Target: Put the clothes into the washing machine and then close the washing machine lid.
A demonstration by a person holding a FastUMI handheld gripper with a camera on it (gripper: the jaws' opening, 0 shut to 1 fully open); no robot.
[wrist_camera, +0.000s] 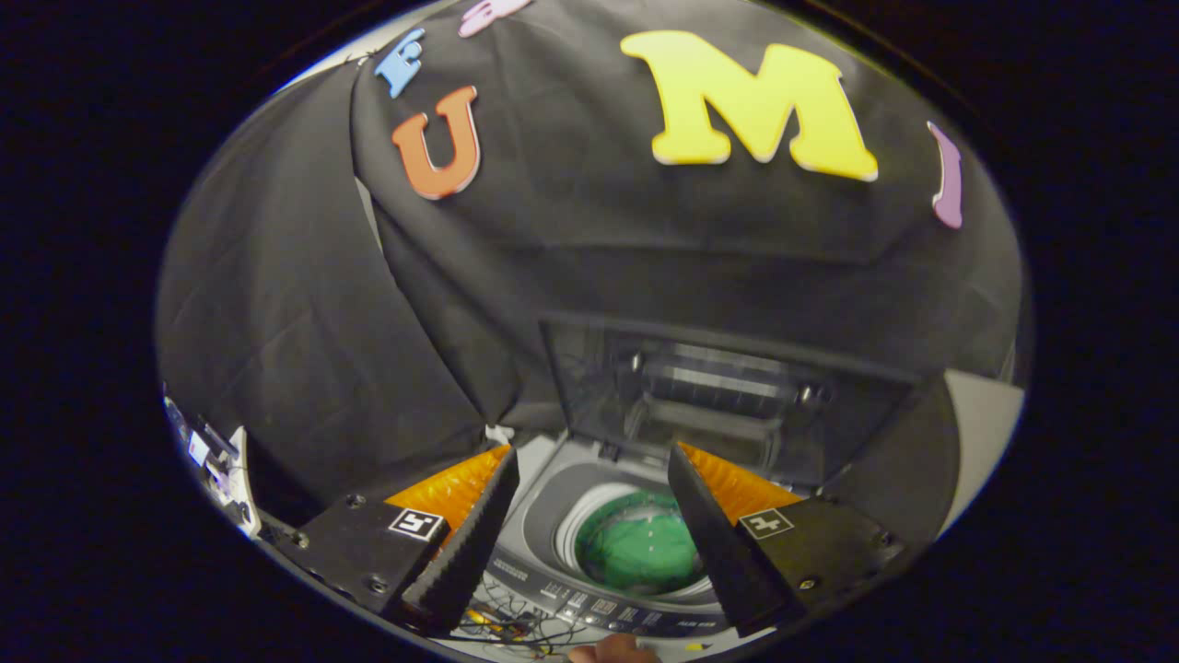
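Hovering over the open washer

Gripper (589,516) hangs above the washing machine (543,516), fingers spread wide, gripping nothing. Between them, below, green clothes (636,543) sit inside the drum. Beyond, the lid (718,396) stands raised upright.

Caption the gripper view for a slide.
Open gripper above washing machine, green clothes in drum, lid raised.

Parted tongs (589,516) above green clothes (640,543) in washer (543,497).
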